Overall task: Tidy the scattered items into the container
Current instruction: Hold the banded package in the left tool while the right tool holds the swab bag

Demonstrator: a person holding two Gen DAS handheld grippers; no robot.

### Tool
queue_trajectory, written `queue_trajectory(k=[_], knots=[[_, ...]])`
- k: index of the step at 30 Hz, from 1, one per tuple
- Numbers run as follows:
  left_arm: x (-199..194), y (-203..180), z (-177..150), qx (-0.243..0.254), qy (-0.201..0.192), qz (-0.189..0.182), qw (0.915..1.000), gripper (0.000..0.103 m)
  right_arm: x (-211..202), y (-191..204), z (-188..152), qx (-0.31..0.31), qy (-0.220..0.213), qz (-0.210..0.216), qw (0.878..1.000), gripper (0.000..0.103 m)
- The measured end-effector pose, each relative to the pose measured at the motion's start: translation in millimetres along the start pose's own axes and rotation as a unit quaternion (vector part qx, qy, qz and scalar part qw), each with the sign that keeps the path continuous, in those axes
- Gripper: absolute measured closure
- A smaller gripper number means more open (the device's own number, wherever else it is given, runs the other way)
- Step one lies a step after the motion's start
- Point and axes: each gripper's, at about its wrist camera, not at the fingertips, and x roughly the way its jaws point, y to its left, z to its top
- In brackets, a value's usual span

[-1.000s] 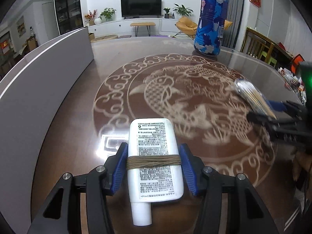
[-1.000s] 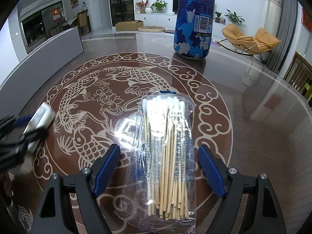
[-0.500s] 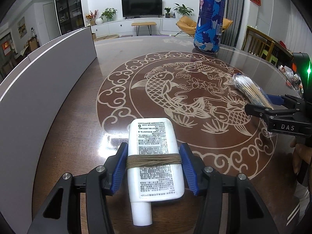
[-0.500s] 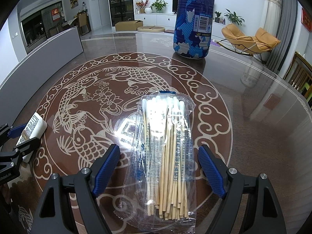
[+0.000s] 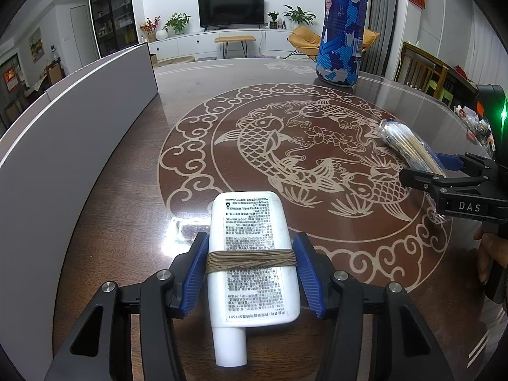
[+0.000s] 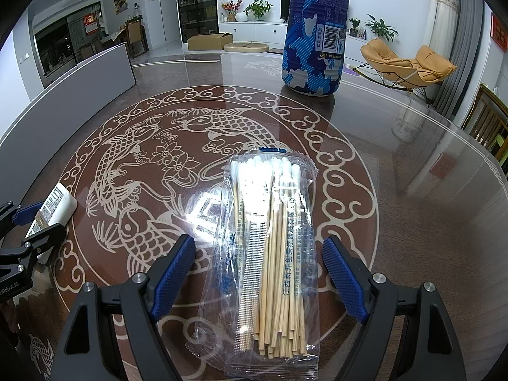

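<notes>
**A:** In the left wrist view, what is hard to see?

**B:** The left gripper (image 5: pixel 250 266) has its blue pads on both sides of a white bottle (image 5: pixel 252 254), which lies on the table (image 5: pixel 127 222) with its cap toward the camera. The pads look to touch the bottle's sides, but a thin gap may remain, so I cannot tell if they pinch it. A band of brown thread (image 5: pixel 250 258) goes around the bottle. The small print on the label is mostly unreadable; only "SPF50+" at the low end can be read. The right gripper (image 5: pixel 444 171) enters from the right edge, partly cut off, with "DAS" on its body. The grey container (image 5: pixel 79 120) stands along the left, and its inside is hidden.

**A:** And in the right wrist view?

**B:** The right gripper (image 6: pixel 258 270) has its jaws spread wide, one on each side of a clear bag of cotton swabs (image 6: pixel 270 254), and the pads do not touch it. The bag lies flat on the table's fish pattern. Chinese characters run along the bag, too small for me to read surely. The tall blue canister (image 6: pixel 312 31) stands behind, its top cut off; it carries a barcode label. At the left edge the left gripper (image 6: pixel 41 219) and the bottle show only in part, with "nRobot.AI" on the gripper body.
</notes>
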Motion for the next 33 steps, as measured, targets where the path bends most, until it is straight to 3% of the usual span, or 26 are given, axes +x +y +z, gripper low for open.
queue_trajectory(k=[23, 25, 27, 33], knots=[[-0.2, 0.3, -0.6, -0.001, 0.000, 0.001, 1.0000, 0.048, 0.8, 1.1, -0.4, 0.000, 0.000, -0.001, 1.000, 0.018], [-0.4, 0.4, -0.8, -0.001, 0.000, 0.000, 1.0000, 0.048, -1.5, 7.0, -1.0, -0.012, -0.003, 0.007, 1.000, 0.027], [-0.7, 0.6, -1.2, -0.001, 0.000, 0.000, 1.0000, 0.048, -5.7, 14.7, -3.5, -0.020, -0.009, 0.013, 1.000, 0.045], [-1.0, 0.9, -1.4, -0.003, 0.000, -0.002, 1.0000, 0.048, -23.6, 59.1, -26.1, -0.044, -0.012, 0.035, 0.998, 0.050]])
